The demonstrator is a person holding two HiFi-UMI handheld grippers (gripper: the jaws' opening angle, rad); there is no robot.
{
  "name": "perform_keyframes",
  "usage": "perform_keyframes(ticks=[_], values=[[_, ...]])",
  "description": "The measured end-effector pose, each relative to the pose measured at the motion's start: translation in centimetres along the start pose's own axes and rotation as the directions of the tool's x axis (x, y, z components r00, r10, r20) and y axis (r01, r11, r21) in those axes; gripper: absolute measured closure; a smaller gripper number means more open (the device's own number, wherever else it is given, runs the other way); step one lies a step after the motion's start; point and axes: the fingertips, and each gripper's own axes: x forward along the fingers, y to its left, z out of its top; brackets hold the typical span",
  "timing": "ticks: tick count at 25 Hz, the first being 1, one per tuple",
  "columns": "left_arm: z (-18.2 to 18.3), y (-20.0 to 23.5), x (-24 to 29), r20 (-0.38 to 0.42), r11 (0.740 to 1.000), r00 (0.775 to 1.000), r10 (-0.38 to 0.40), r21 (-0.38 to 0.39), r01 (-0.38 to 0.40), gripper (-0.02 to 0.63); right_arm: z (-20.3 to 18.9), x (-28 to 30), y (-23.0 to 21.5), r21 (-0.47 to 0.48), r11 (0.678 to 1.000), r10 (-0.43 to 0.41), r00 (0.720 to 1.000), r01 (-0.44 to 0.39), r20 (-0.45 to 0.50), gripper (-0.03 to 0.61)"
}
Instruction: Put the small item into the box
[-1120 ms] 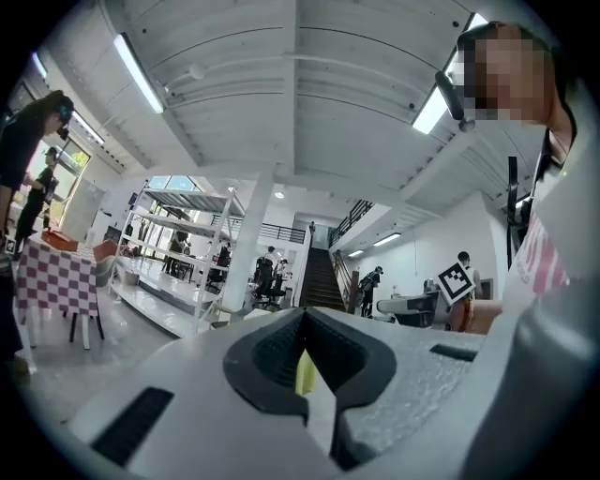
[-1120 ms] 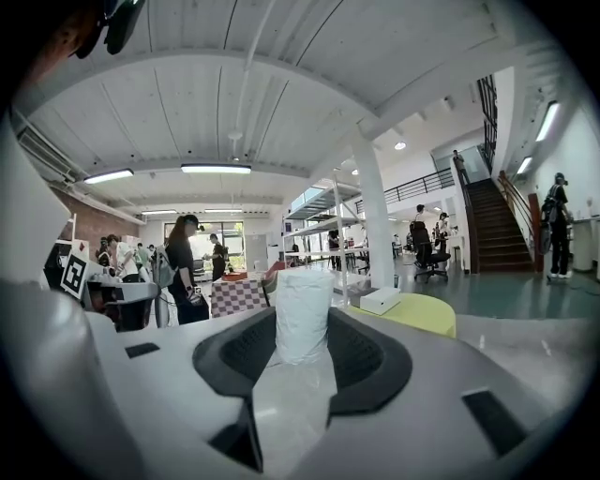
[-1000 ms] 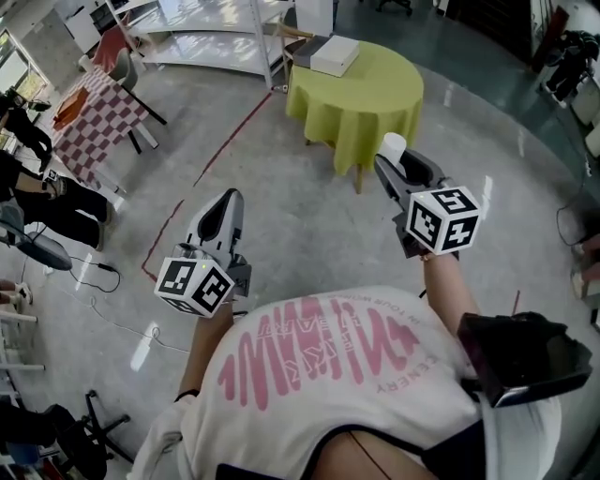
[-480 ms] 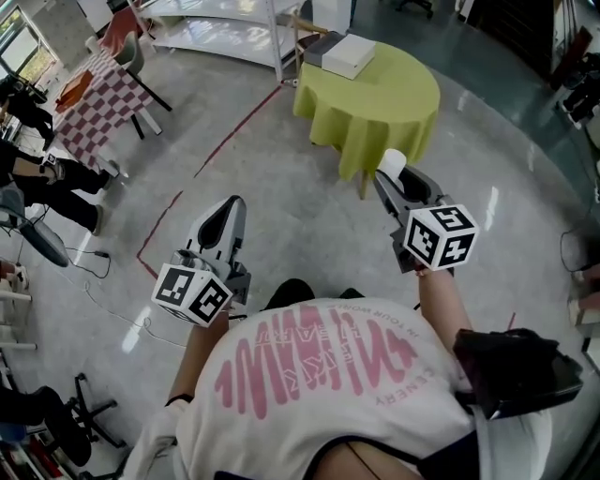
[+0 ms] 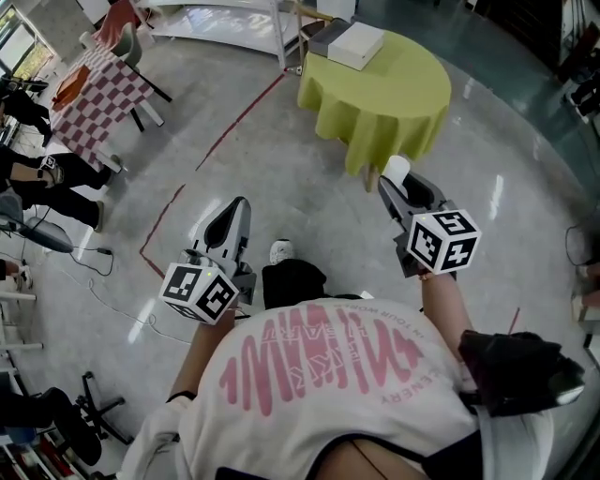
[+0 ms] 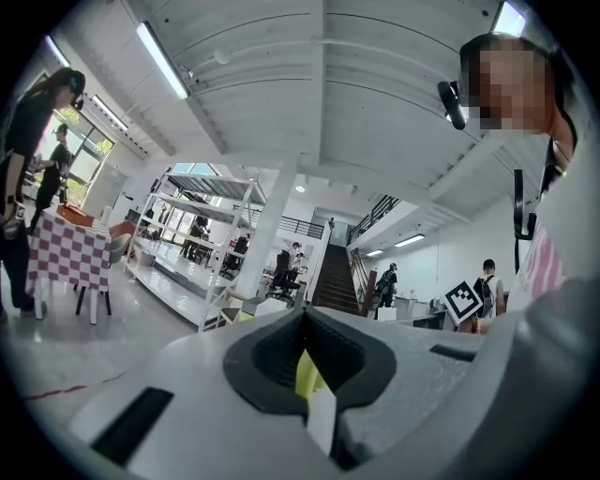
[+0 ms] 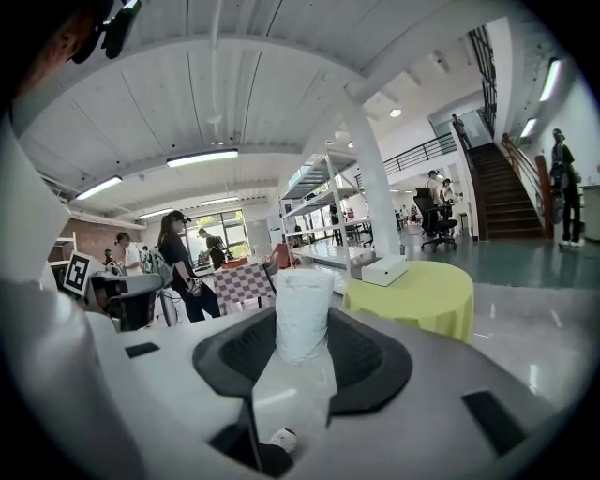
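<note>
My right gripper [image 5: 395, 178] is shut on a small white pouch [image 5: 397, 168], which stands up between the dark pads [image 7: 370, 361] in the right gripper view as the white pouch [image 7: 305, 314]. Ahead stands a round table with a yellow-green cloth [image 5: 394, 98], and a white box [image 5: 355, 44] lies at its far side. The right gripper view shows the box [image 7: 384, 271] on the same table [image 7: 427, 302], still some way off. My left gripper [image 5: 233, 211] hangs over bare floor, jaws together with nothing held, and the left gripper [image 6: 305, 367] shows only a thin slit.
A checkered table [image 5: 94, 94] with chairs and people [image 5: 37, 183] stands at the left. White shelving [image 5: 230, 23] runs along the back. Red tape [image 5: 234, 122] marks the grey floor. A cable [image 5: 103, 281] lies at the left. My own shoe [image 5: 280, 251] shows below.
The round table and box have drawn nearer and shifted right in the head view. Both grippers have sunk a little. A shoe and a dark trouser leg have come into sight.
</note>
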Motion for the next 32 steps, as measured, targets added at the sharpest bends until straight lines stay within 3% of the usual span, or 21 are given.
perform_keyframes(ticks=[8,18,28,32], values=[[1.4,3.6,6.4,-0.036,0.997,0.997,-0.071,-0.014,0.071,0.607,2.3,5.6,-1.4,0.017,0.999,-0.042,0.999,0.042,-0.021,0.411],[5.5,13.3,14.3,-0.027,0.994,0.995,-0.099,-0.048,0.097,0.607,6.7,15.7,-1.8,0.021,0.996,-0.087,0.996,0.088,-0.034,0.412],[10.7,22.8,20.6,-0.001,0.987,0.990,-0.138,-0.085,0.137,0.607,12.8,24.4,-1.5,0.016,0.987,-0.160,0.987,0.159,0.033,0.411],[11.8,24.2,22.7,-0.004,0.983,0.984,-0.180,-0.028,0.180,0.607,14.0,26.3,-2.0,0.016,0.983,-0.182,0.982,0.181,0.049,0.413]])
